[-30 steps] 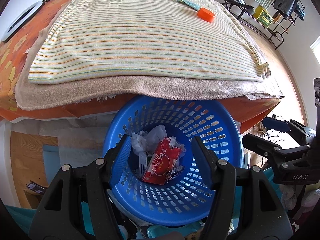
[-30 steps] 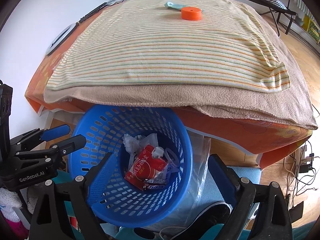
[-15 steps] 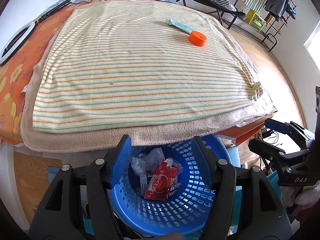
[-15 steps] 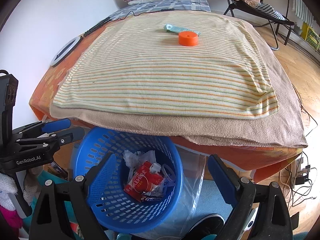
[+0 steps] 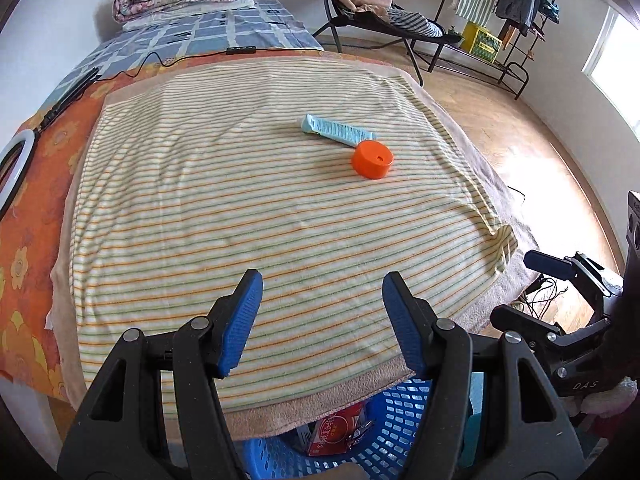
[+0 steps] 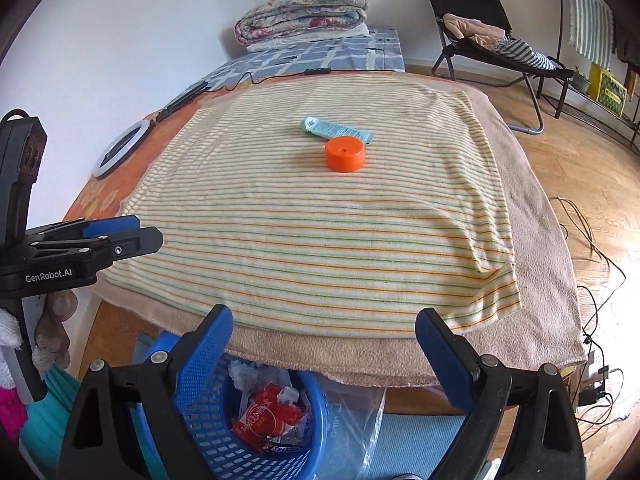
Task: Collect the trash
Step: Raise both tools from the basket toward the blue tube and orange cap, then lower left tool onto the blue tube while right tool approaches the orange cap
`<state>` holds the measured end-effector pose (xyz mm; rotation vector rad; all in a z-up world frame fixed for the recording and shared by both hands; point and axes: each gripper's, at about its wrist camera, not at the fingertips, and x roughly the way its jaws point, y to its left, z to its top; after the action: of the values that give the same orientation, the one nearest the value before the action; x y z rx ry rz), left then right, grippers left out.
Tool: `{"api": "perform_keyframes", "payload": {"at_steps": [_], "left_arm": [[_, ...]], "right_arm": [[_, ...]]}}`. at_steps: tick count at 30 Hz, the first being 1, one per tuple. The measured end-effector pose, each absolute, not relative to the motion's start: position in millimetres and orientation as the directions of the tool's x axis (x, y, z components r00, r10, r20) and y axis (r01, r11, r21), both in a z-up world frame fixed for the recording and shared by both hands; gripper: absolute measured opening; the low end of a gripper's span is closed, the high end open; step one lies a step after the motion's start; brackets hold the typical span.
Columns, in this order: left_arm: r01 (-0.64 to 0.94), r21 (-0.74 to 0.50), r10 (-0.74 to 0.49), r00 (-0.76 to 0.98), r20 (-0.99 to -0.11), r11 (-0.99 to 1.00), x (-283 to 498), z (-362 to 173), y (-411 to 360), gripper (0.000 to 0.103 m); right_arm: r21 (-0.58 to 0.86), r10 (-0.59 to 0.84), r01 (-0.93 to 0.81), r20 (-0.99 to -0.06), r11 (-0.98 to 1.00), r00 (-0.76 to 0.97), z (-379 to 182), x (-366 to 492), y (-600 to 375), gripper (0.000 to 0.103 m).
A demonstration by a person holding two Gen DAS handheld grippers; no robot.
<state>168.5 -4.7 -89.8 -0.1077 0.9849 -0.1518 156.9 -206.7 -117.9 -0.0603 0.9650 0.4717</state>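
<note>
Nearest, two grippers hang above the near edge of the striped towel [image 5: 256, 216]. The left gripper [image 5: 322, 322] stands released, its two blue pads apart with nothing between them. The right gripper [image 6: 324, 350] is likewise released, jaws spread wide and empty. In each view the other gripper shows at the side, apart from the towel's corner.

Just below the towel's near edge, partly tucked under it, sits one blue basket [image 6: 256, 452], a slotted plastic bin. Inside it lie one red carton [image 6: 266, 416], some crumpled white paper [image 6: 250, 374] and a small dark wrapper; how many further scraps lie beneath cannot be told. Clear plastic sheeting hangs beside the basket.

The one striped towel lies flat on a single beige blanket [image 6: 536, 280], which shows past its near and right edges. Toward the towel's far half rest two pieces of trash: one orange cap [image 6: 344, 154] and, touching or just behind it, one pale blue tube [image 6: 336, 129] lying on its side.

Left of the towel, on orange flowered cloth, lies one white ring light [image 6: 120, 152]. Beyond the towel's far edge is a blue checked sheet with one folded quilt [image 6: 304, 12] on it. To the far right stands one black folding chair [image 6: 480, 28] with clothes draped on it.
</note>
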Motion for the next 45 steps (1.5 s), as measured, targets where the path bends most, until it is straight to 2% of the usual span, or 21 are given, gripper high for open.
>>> {"api": "perform_keyframes", "payload": {"at_steps": [5,14,22,29,31,33,38,45], "left_arm": [[0.133,-0.152,-0.2,0.528,-0.825,0.979,217,-85,-11,0.064],[0.177,-0.208,-0.269,0.486,-0.832,0.962,317,-91,-17,0.064],[0.218,-0.165,-0.248,0.445,-0.861,0.962,391,-118,-38,0.064],[0.234,-0.189,-0.267,0.367,-0.891,0.954,436,-146,-45,0.064],[0.229,-0.211,-0.281,0.335,-0.9,0.95,445,-154,-43,0.063],[0.205,-0.236,-0.292,0.308,-0.906,0.95,450,-162,-38,0.051],[0.204,-0.281,-0.333,0.294,-0.896,0.938,438,-161,-28,0.05],[0.259,-0.249,-0.322,0.296,-0.899,0.933,394,-160,-22,0.05]], "right_arm": [[0.132,0.354,-0.426,-0.791,0.895,0.499,-114,177,-199,0.094],[0.116,0.365,-0.471,-0.798,0.875,0.48,-118,218,-184,0.094],[0.152,0.375,-0.455,-0.808,0.877,0.454,-123,255,-189,0.091],[0.184,0.405,-0.472,-0.81,0.862,0.424,-125,265,-182,0.089],[0.184,0.409,-0.478,-0.807,0.859,0.425,-124,265,-181,0.089],[0.18,0.407,-0.478,-0.806,0.86,0.429,-123,266,-181,0.089],[0.19,0.404,-0.46,-0.808,0.867,0.429,-125,273,-184,0.089],[0.195,0.396,-0.445,-0.816,0.874,0.421,-128,276,-188,0.089]]}}
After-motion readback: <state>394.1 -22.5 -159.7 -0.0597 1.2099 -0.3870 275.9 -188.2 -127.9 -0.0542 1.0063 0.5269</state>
